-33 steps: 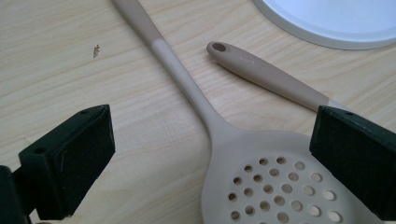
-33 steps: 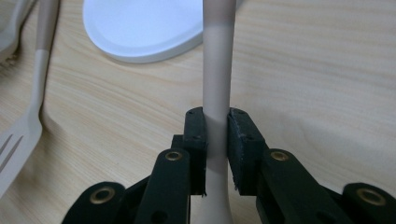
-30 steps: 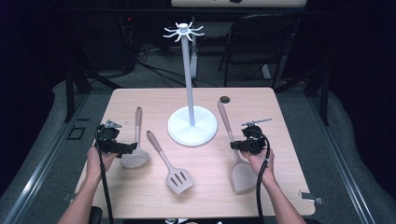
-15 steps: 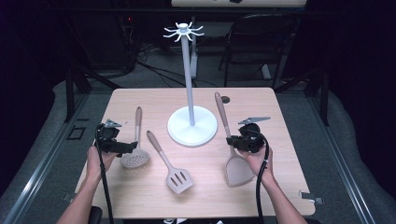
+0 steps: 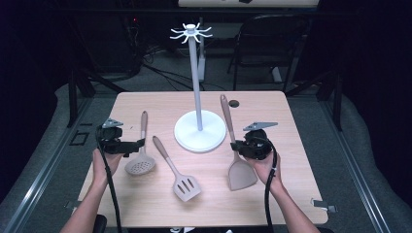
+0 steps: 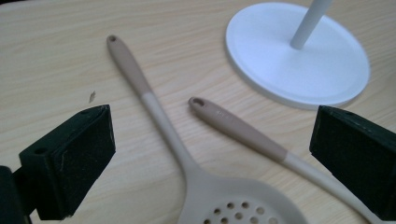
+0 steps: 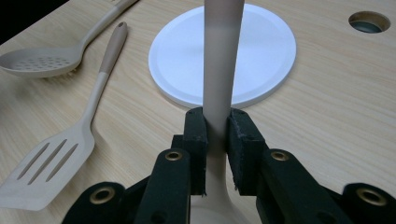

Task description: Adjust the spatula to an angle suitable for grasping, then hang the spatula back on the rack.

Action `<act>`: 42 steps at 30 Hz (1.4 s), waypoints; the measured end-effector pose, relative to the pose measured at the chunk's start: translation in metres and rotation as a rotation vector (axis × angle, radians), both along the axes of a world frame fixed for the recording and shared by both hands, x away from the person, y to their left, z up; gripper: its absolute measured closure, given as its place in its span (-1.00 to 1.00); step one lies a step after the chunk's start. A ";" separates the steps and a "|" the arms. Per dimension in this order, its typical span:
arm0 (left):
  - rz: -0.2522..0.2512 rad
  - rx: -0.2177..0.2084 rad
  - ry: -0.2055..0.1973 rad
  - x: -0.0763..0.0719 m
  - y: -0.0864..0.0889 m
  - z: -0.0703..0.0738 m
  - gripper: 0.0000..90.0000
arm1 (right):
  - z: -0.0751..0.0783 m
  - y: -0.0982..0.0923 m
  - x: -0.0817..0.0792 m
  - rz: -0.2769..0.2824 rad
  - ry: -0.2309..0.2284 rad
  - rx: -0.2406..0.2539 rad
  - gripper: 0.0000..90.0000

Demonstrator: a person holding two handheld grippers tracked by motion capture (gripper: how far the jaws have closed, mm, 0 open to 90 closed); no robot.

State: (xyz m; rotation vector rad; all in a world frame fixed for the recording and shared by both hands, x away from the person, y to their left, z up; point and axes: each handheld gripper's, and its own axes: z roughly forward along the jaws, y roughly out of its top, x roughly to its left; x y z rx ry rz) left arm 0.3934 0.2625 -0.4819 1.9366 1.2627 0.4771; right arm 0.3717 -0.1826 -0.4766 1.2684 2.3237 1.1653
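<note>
My right gripper (image 5: 236,145) is shut on the handle of a beige solid spatula (image 5: 241,175), just right of the white stand's base (image 5: 209,138). In the right gripper view the handle (image 7: 219,56) rises from between the pads (image 7: 196,135) and crosses in front of the stand base (image 7: 266,56). My left gripper (image 5: 137,143) stands open at the table's left, beside the handle of a perforated skimmer (image 5: 141,162). In the left gripper view the skimmer (image 6: 154,116) and the slotted spatula's handle (image 6: 243,128) lie between the spread pads (image 6: 70,158).
A slotted spatula (image 5: 184,185) lies flat in front of the stand. The stand's tall pole (image 5: 195,77) ends in a ring of hooks (image 5: 190,32). A round hole (image 5: 234,103) sits in the tabletop behind the stand. A chair (image 5: 272,43) stands beyond the table.
My right gripper has carried the solid spatula a little to the left, toward the stand, with the handle tilting farther over the base. The left gripper has barely moved.
</note>
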 end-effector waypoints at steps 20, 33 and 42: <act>-0.192 -0.077 -0.086 0.010 -0.073 0.042 -0.98 | 0.015 0.021 -0.001 0.065 -0.079 -0.015 0.75; -0.286 -0.126 -0.092 0.020 -0.112 0.044 -0.92 | 0.016 0.041 0.009 0.089 -0.101 -0.032 0.75; -0.341 -0.195 -0.086 0.021 -0.130 0.043 -0.66 | 0.014 0.063 0.014 0.126 -0.106 -0.051 0.75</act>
